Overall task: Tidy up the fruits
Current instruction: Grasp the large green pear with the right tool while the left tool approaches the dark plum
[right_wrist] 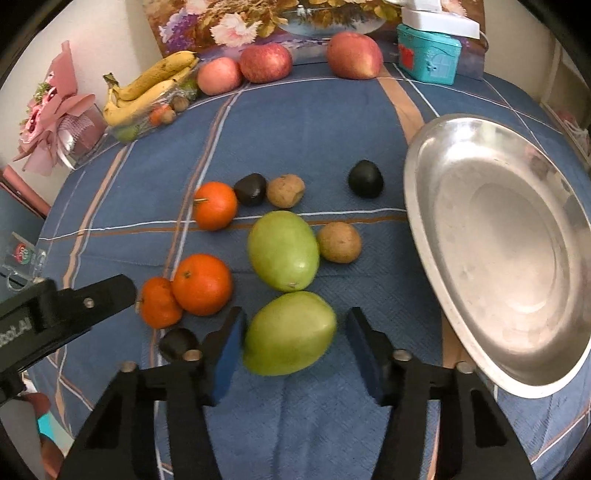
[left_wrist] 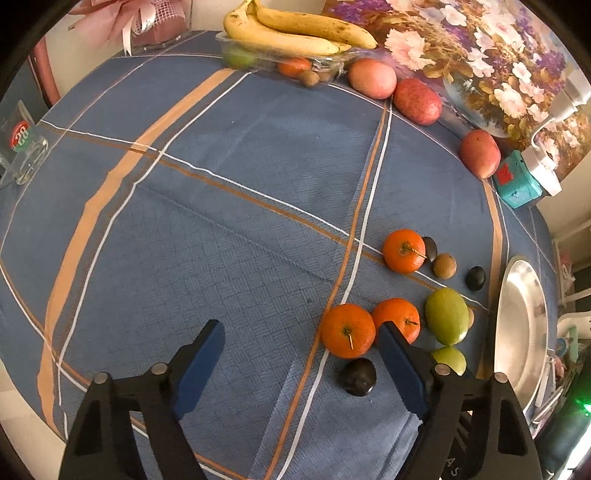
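Loose fruit lies on the blue checked tablecloth point(left_wrist: 221, 221). My left gripper point(left_wrist: 301, 343) is open above the cloth; an orange point(left_wrist: 347, 330) and a dark plum point(left_wrist: 357, 376) lie just inside its right finger. My right gripper point(right_wrist: 295, 332) is open around a green mango point(right_wrist: 290, 332), with its left pad close to the fruit. A second green mango point(right_wrist: 283, 251), two more oranges point(right_wrist: 202, 284) point(right_wrist: 215, 205), brown kiwis point(right_wrist: 339, 242) and dark plums point(right_wrist: 365, 178) lie beyond. The left gripper's finger shows in the right wrist view point(right_wrist: 74, 306).
A steel plate point(right_wrist: 498, 251) sits at the right, also in the left wrist view point(left_wrist: 521, 325). Red apples point(right_wrist: 354, 55), bananas on a clear tray point(left_wrist: 295, 33), a teal box point(right_wrist: 428, 55) and a flower picture line the far edge. A glass point(left_wrist: 22, 155) stands left.
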Demonstrator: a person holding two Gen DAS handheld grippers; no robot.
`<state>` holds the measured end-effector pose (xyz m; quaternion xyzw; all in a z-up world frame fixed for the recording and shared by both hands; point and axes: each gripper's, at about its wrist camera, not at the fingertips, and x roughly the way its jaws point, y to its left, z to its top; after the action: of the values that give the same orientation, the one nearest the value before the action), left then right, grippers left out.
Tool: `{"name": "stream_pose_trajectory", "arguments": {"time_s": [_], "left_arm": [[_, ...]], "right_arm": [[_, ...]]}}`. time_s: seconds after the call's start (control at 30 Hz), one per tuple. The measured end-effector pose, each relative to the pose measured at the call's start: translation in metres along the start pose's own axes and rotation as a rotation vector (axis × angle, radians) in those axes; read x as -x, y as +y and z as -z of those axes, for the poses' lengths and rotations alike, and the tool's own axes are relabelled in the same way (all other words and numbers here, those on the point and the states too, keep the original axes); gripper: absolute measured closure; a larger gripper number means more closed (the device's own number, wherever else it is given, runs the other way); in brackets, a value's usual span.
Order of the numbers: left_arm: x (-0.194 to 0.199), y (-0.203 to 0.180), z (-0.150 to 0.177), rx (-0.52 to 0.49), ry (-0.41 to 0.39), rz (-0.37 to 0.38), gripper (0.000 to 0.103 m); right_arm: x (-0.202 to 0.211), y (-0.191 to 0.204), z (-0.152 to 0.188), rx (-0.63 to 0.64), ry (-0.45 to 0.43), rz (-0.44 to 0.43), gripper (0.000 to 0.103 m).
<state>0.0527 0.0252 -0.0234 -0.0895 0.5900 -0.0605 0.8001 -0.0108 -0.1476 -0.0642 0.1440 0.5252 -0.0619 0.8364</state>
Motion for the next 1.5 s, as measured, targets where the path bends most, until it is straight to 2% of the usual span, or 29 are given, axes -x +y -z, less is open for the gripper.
{"name": "stream_pose_trajectory", "arguments": {"time_s": [0.23, 0.5, 0.73, 0.93, 1.17, 1.5], "left_arm": [[0.003, -0.001, 0.006, -0.008, 0.022, 0.026, 0.022], [-0.003, -0.012, 0.015, -0.038, 0.071, 0.054, 0.03], [-0.014, -0.022, 0.022, -0.055, 0.112, 0.069, 0.048], [-0.024, -0.028, 0.027, -0.041, 0.131, 0.09, 0.057], [-0.028, -0.037, 0.029, -0.044, 0.131, 0.082, 0.073], [-0.019, -0.026, 0.034, -0.014, 0.131, 0.096, 0.074]], "right_arm": [[0.002, -0.004, 0.0, -0.018, 0.01, -0.031, 0.053], [0.015, -0.015, 0.013, -0.035, 0.069, -0.009, 0.054], [0.029, -0.022, 0.021, -0.03, 0.064, -0.017, 0.054], [0.037, -0.025, 0.023, -0.015, 0.05, -0.022, 0.054], [0.04, -0.031, 0.024, -0.024, 0.053, -0.024, 0.054], [0.054, -0.038, 0.03, -0.036, 0.046, -0.035, 0.054]]}}
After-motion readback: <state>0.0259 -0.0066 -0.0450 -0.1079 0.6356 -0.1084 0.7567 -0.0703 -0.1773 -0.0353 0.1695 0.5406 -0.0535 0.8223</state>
